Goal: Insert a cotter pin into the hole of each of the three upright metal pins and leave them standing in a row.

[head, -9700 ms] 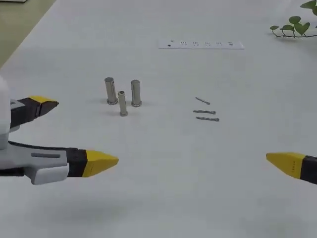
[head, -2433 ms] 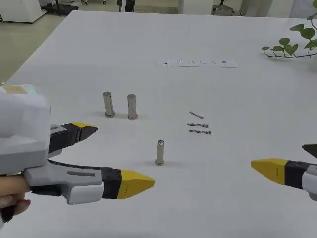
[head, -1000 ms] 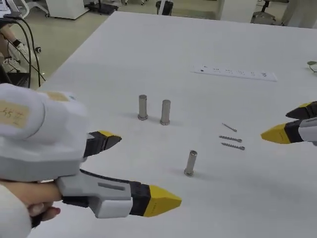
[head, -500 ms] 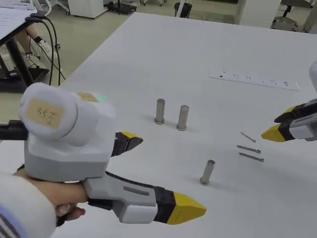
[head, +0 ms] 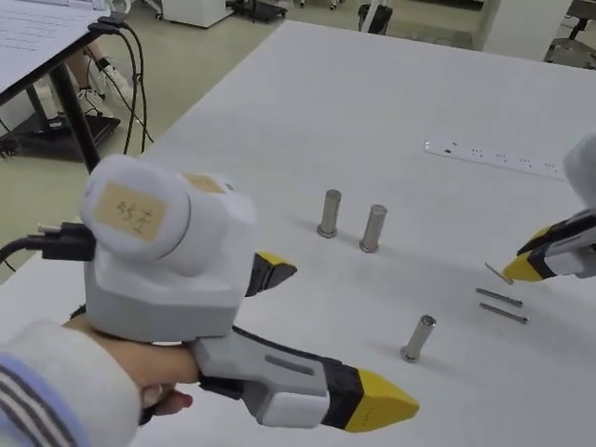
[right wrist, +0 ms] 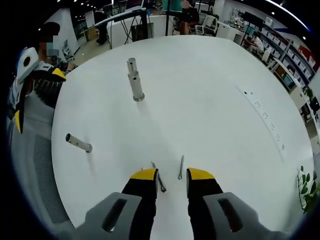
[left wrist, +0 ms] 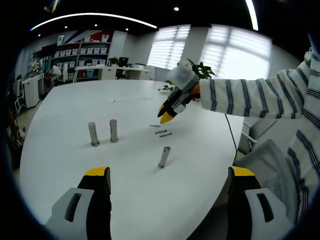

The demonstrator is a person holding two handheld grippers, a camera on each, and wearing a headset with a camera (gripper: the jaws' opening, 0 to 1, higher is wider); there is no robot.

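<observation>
Two upright metal pins (head: 330, 213) (head: 372, 228) stand side by side, and a third metal pin (head: 418, 337) stands apart, nearer to me. Three thin cotter pins (head: 499, 297) lie on the white table to their right. My right gripper (head: 520, 265) hovers low over the farthest cotter pin; its jaws stand a little apart with nothing between them. In the right gripper view the cotter pins (right wrist: 181, 167) lie just ahead of the right gripper (right wrist: 172, 175). My left gripper (head: 335, 340) is wide open, left of the lone pin (left wrist: 164, 156).
A white power strip (head: 494, 156) lies flat at the back of the table (head: 279, 112). The table's left edge drops to the floor, where a desk with cables (head: 102, 56) stands. A potted plant (left wrist: 200, 70) sits far off.
One metal pin went from the cluster to a spot nearer me. Over the last second my right gripper has come down and in to the cotter pins. The head camera has swung left.
</observation>
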